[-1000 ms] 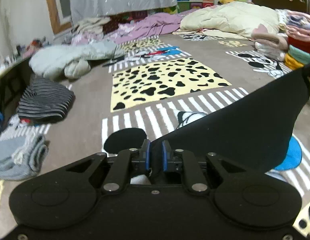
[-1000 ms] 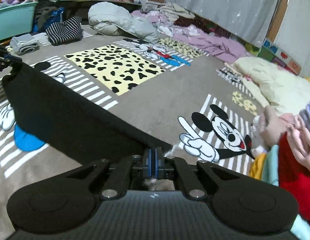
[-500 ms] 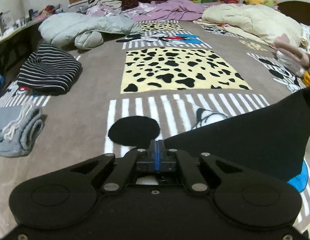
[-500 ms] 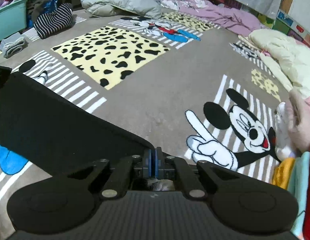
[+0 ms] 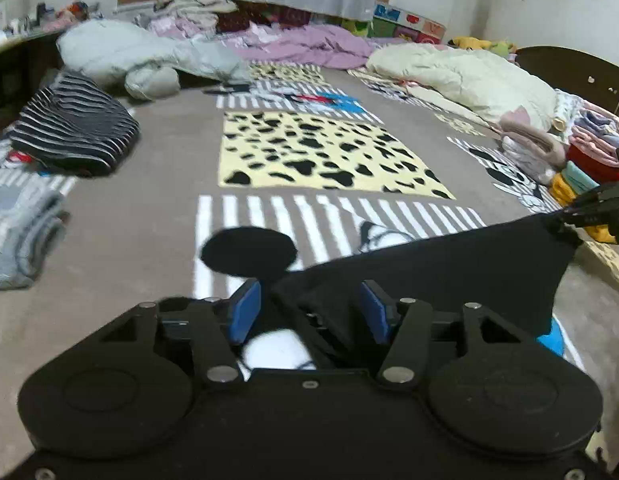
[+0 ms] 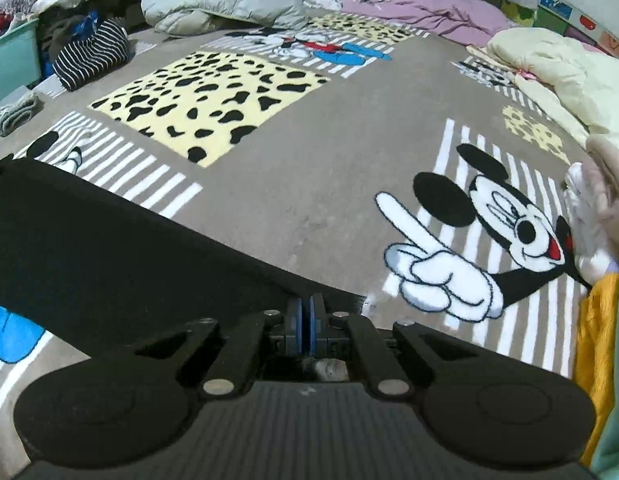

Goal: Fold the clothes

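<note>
I am looking along my two grippers over a bed covered by a grey cartoon-print blanket [image 5: 157, 208]. A black garment [image 5: 449, 256] is stretched low across the blanket between them.

In the left wrist view, my left gripper [image 5: 309, 312] has its jaws opening, blue pads well apart. A bunched corner of the black garment lies loose between them, and neither pad presses on it. From there the cloth runs toward 2 o'clock, where my right gripper [image 5: 597, 208] holds the far corner.

In the right wrist view, my right gripper [image 6: 305, 322] has its jaws together, clamped on the edge of the black garment [image 6: 109, 248]. The cloth spreads away toward 9 o'clock and reaches the left edge of the view.

On the blanket, a yellow patch with black spots [image 5: 317, 156] lies at 12 o'clock in the left view. A striped dark garment [image 5: 73, 128] sits at 10 o'clock, with a pale grey padded jacket [image 5: 149, 56] beyond it. A stack of folded clothes [image 5: 585, 160] stands at 2 o'clock. A cartoon mouse print [image 6: 489, 232] shows at 2 o'clock in the right view.
</note>
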A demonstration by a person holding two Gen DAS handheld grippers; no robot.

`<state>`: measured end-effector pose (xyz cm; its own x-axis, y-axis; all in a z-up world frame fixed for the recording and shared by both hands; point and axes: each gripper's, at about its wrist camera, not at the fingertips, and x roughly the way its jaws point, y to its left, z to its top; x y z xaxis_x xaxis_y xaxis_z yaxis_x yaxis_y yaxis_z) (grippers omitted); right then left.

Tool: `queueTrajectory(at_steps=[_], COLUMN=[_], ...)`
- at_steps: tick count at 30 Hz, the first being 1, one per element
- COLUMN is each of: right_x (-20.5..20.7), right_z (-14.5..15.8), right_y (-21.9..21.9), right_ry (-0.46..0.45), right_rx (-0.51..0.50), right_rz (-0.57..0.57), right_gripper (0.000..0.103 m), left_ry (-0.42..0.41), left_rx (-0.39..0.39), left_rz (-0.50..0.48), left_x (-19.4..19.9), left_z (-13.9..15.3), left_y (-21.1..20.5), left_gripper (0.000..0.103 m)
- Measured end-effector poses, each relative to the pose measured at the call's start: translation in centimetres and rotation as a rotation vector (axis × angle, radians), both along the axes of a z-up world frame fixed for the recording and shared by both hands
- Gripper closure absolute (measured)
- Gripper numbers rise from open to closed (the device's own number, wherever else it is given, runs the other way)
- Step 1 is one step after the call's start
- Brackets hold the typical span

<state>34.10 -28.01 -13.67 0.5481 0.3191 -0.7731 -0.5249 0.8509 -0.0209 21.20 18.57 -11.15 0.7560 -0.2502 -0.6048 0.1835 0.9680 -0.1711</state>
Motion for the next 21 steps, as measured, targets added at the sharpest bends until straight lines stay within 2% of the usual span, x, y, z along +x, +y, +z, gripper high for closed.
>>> queueTrajectory(at_steps=[1, 2, 5, 8, 10, 12, 15, 21], right_x=[-0.1, -0.2, -0.5, -0.8, -1.0, -1.4, -2.0, -0.2], right_z=[0.1, 0.1, 0.4, 0.7, 1.0, 1.6, 3.1, 3.7], right_y=[0.1, 0.1, 0.1, -0.1, -0.2, -0.4, -0.8, -1.3], right_ry=[-0.006, -0.012, -0.029, -0.044, -0.048, -0.050, -0.071, -0.041], right_rx=[0.001, 0.001, 0.006, 0.014, 0.025, 0.040, 0.055, 0.065], right_rz=[0.000, -0.001, -0.003, -0.005, -0.006, -0.002, 0.003, -0.019], right_gripper=[0.098, 0.098, 0.098, 0.098, 0.098, 0.098, 0.098, 0.098], left_ry=[0.006, 0.011, 0.018, -0.007, -0.045, -0.082, -0.103, -0.097], left_rx=[0.001, 0.002, 0.003, -0.033, -0.058, -0.116, -0.168, -0.193], left_rz=[-0.002, -0.005, 0.019, 0.046, 0.051, 0.072, 0.110, 0.146], left_x=[0.2, 0.3, 0.6, 0.1, -0.9, -1.7, -1.6, 0.3], left_z=[-0.3, -0.5, -1.3, -1.1, -0.3, 0.3, 0.3, -0.9], left_y=[-0.2, -0.4, -0.8, -0.4, -0.3, 0.3, 0.9, 0.9], left_gripper=[0.056, 0.070, 0.078, 0.089, 0.091, 0.091, 0.091, 0.091])
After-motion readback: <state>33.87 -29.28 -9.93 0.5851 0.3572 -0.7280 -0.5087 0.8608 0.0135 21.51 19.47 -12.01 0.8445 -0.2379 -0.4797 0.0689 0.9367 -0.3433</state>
